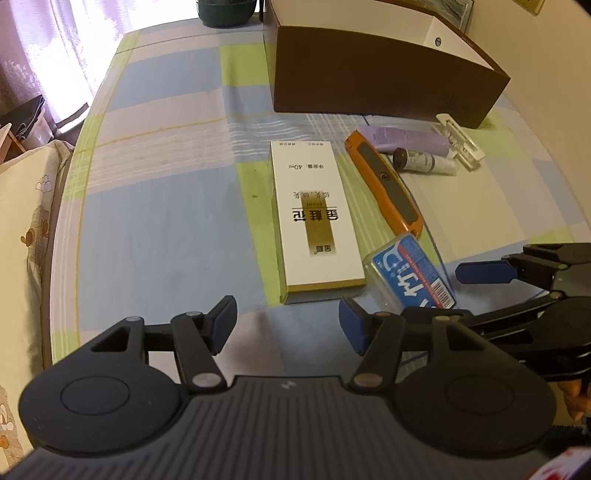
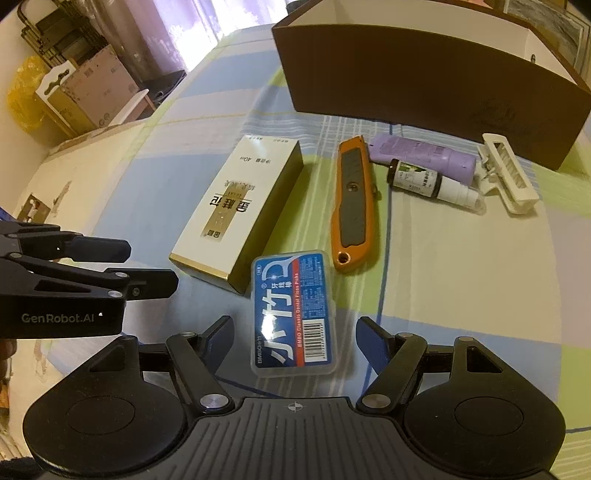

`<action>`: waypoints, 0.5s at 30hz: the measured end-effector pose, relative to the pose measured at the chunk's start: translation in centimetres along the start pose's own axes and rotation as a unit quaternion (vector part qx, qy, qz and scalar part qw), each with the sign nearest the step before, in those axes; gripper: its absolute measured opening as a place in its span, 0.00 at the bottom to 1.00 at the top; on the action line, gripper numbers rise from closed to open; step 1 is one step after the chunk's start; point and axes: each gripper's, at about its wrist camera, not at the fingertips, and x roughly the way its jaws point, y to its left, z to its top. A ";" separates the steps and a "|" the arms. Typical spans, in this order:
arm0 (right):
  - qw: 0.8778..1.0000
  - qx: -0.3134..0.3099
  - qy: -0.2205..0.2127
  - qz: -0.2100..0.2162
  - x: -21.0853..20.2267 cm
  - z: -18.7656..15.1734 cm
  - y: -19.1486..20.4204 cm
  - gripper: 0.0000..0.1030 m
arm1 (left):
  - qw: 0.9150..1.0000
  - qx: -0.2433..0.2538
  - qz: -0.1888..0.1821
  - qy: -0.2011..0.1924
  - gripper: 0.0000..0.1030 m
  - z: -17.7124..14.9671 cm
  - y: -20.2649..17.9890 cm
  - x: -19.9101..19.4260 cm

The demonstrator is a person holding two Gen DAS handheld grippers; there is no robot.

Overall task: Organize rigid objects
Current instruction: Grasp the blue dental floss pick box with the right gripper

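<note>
A white and gold carton [image 1: 314,218] [image 2: 238,206] lies flat on the checked cloth. Beside it lie a blue floss-pick case [image 1: 410,275] [image 2: 293,314], an orange utility knife [image 1: 384,181] [image 2: 352,203], a purple tube [image 1: 406,138] [image 2: 424,157], a small dropper bottle [image 1: 424,160] [image 2: 432,182] and a white clip [image 1: 460,140] [image 2: 508,173]. My left gripper [image 1: 288,326] is open and empty, just short of the carton. My right gripper [image 2: 295,343] is open, its fingers either side of the floss case's near end, not touching.
An open brown box [image 1: 369,74] [image 2: 424,85] with a white inside stands at the back. A dark pot [image 1: 225,13] sits at the far edge. Cardboard boxes [image 2: 85,92] stand off the bed to the left. The left gripper shows in the right view [image 2: 110,266].
</note>
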 end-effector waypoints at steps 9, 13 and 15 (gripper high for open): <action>1.000 -0.007 0.001 -0.023 2.0 0.0 1.0 0.58 | 1.000 0.012 -0.004 0.013 0.56 -0.4 0.5 0.8; 1.000 -0.007 -0.004 -0.029 2.1 -0.2 0.8 0.51 | 1.000 0.020 -0.011 0.014 0.56 -0.2 0.6 0.9; 0.999 -0.011 -0.011 -0.029 1.9 -0.2 0.8 0.51 | 0.999 0.026 -0.020 0.013 0.56 0.0 0.4 0.9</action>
